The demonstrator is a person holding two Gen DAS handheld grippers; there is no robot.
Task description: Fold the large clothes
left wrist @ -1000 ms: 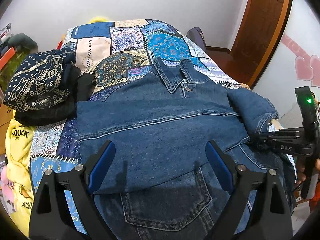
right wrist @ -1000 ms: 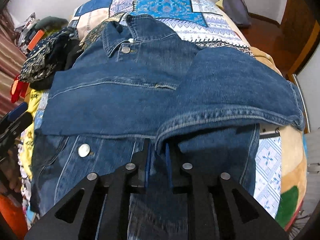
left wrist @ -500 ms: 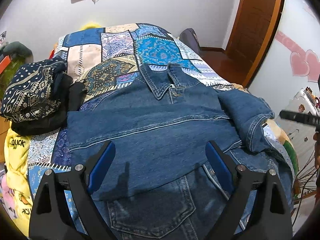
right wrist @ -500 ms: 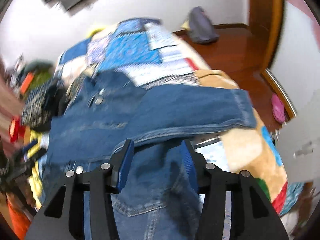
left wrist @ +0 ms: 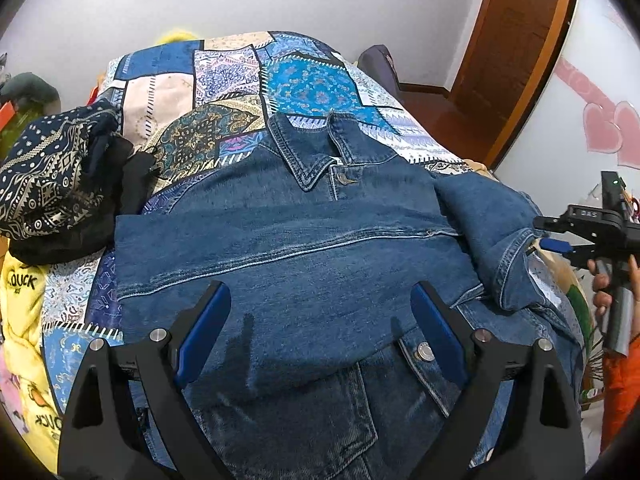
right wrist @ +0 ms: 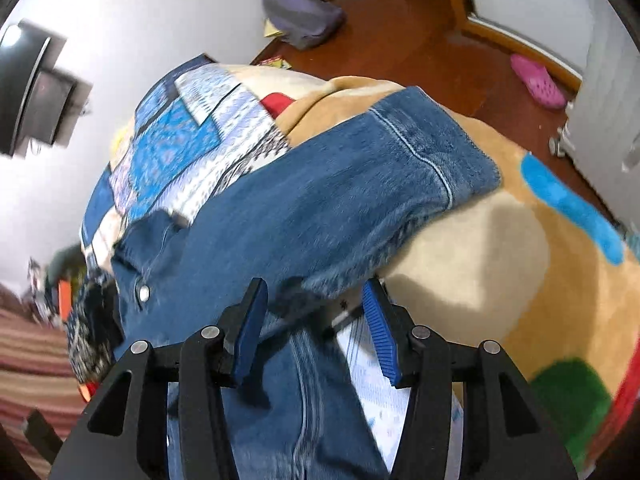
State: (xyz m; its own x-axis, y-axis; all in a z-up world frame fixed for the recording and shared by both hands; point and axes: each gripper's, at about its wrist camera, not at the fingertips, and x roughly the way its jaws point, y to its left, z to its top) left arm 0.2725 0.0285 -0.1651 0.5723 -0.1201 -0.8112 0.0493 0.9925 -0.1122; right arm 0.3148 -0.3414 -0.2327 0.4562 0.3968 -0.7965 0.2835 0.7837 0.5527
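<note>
- Blue denim jacket (left wrist: pixel 304 248): lies front up on the patchwork bedspread (left wrist: pixel 224 80) in blue, cream and teal, collar at the far end, hem at the near edge. One sleeve is folded flat across the chest; its cuffed end reaches the jacket's left side.
- Other denim sleeve (right wrist: pixel 360 184): lies at the right side of the bed, its stitched cuff resting on a tan plush blanket (right wrist: pixel 480 264) with blue, green and red patches.
- Left gripper (left wrist: pixel 320 320): black frame with blue pads; jaws spread wide above the folded sleeve and the lower front of the jacket, nothing between the pads.
- Right gripper (right wrist: pixel 316 332): same build; jaws parted about halfway, pinching nothing. The near edge of the right sleeve sits in the gap, apart from both pads. In the left wrist view this gripper (left wrist: pixel 560 244) is at the far right, just beside the cuff, held by a hand (left wrist: pixel 612 280).
- Dark navy cloth with pale geometric print (left wrist: pixel 52 184): bunched on the left side of the bed, beside the jacket.
- Yellow printed fabric (left wrist: pixel 20 304): hangs at the near left edge.
- Pink clog (right wrist: pixel 538 80): on the brown wooden floor, far right.
</note>
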